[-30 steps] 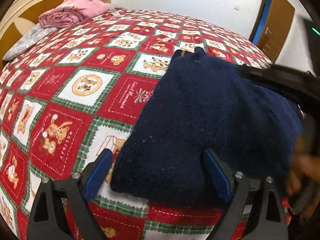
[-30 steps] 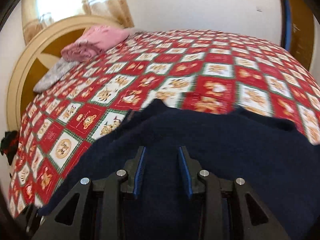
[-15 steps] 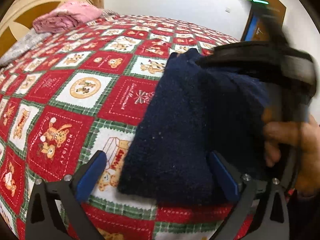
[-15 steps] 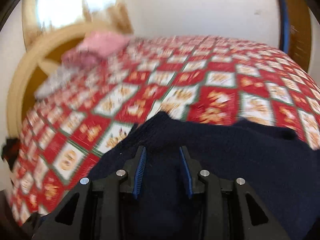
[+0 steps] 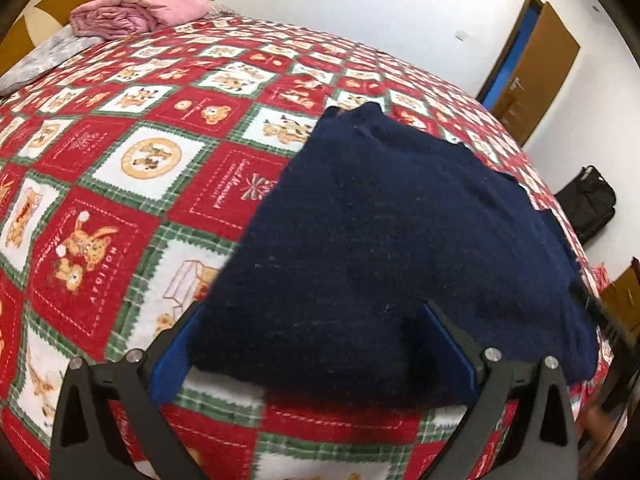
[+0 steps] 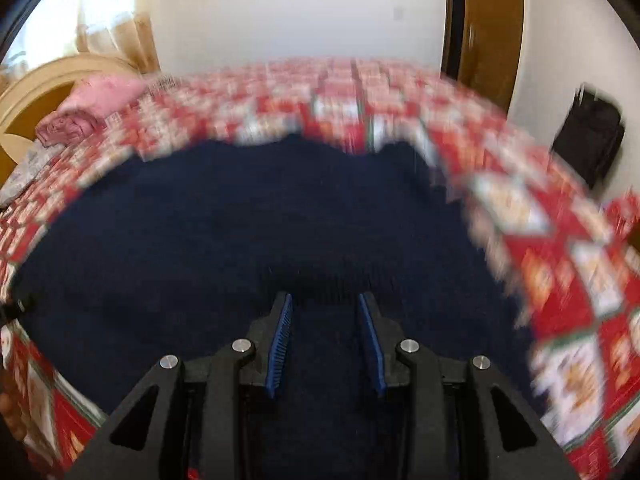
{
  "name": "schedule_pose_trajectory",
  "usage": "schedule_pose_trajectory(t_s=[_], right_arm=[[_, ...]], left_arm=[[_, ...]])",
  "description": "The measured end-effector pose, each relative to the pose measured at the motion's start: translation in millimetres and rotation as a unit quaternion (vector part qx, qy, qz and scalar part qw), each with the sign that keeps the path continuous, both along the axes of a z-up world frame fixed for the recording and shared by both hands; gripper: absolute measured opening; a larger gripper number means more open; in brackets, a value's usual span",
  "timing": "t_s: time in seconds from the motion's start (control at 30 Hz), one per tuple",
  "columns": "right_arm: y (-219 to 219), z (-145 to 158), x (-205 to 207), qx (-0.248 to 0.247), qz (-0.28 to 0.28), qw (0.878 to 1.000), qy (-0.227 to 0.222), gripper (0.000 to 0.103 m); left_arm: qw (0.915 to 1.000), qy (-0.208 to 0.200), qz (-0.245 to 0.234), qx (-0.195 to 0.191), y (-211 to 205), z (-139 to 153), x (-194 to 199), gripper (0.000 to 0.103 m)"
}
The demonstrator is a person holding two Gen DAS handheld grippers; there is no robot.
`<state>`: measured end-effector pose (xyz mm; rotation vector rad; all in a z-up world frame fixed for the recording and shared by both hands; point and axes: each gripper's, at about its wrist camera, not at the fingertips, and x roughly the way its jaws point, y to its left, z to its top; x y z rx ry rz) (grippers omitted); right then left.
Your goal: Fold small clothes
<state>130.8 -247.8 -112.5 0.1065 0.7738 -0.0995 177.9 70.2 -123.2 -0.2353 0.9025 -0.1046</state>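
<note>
A navy knit garment (image 5: 392,248) lies folded on the red patchwork bed cover (image 5: 132,168). My left gripper (image 5: 316,336) is open, its blue pads either side of the garment's near corner. In the right wrist view the same navy garment (image 6: 248,232) fills the middle. My right gripper (image 6: 325,308) hovers over it with its fingers a small gap apart and nothing between them. The right wrist view is blurred by motion.
A folded pink blanket (image 5: 136,8) and a grey pillow (image 5: 44,56) lie at the headboard end. A brown door (image 5: 536,64) stands at the far right. A black bag (image 5: 588,200) sits on the floor beside the bed.
The right gripper and hand have left the left wrist view, leaving the garment lying flat. The right wrist view swung right and pulled back over the garment.
</note>
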Motion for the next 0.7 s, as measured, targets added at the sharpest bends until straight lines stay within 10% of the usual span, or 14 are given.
schedule_pose_trajectory(t_s=[0.53,0.7], right_arm=[[105,-3,-33,0.012,0.146,0.989,-0.005,0.043],[98,0,-27,0.056,0.143,0.988,0.008,0.045]], left_arm=[[0.9995,0.014,0.025,-0.012,-1,0,0,0.101],[0.9982,0.011,0.015,-0.057,5,5,-2,0.058]])
